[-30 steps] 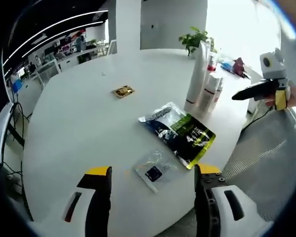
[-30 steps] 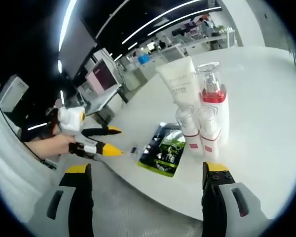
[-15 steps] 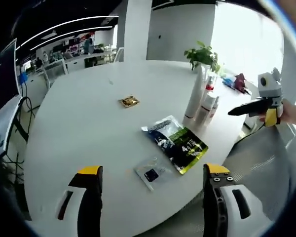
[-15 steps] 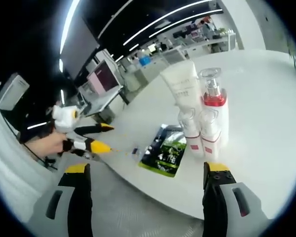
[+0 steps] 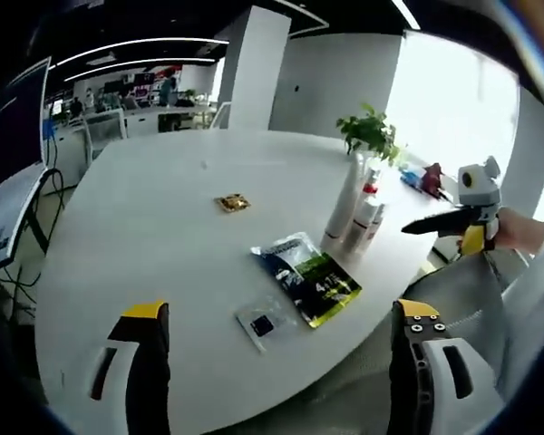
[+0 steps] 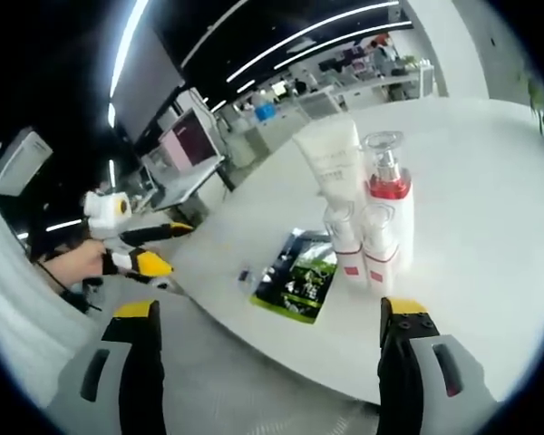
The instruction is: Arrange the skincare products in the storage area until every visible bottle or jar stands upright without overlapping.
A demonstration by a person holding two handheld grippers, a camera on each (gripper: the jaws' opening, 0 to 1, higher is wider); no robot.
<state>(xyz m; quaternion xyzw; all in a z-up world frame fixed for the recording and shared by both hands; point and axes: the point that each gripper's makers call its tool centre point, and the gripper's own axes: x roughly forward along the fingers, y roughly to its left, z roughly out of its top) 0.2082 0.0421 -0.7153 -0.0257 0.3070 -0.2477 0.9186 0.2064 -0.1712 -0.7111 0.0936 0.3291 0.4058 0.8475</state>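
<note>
Standing bunched together on the white round table (image 6: 490, 227), the skincare products sit dead ahead of the right gripper (image 6: 270, 362), at about 12 o'clock between its wide-apart, empty jaws. The group is a tall white tube (image 6: 329, 163) standing on its cap, a pump bottle with a red collar (image 6: 387, 195) just beside it, and two small white bottles with red bands (image 6: 346, 240) touching in front. All have their long axes vertical; none looks tipped or overlapped. From the left gripper (image 5: 281, 372), also spread open and holding nothing, the same cluster (image 5: 355, 213) lies at about 1 o'clock, well apart across the table, so the right gripper is the nearer one by my judgement. A dark and green foil pouch (image 5: 306, 276) lies flat between the left gripper and the bottles, with a small clear sachet (image 5: 260, 324) near it and a small gold packet (image 5: 231, 202) further out at 11 o'clock. No tray or box shows; the bottles stand straight on the tabletop.
</note>
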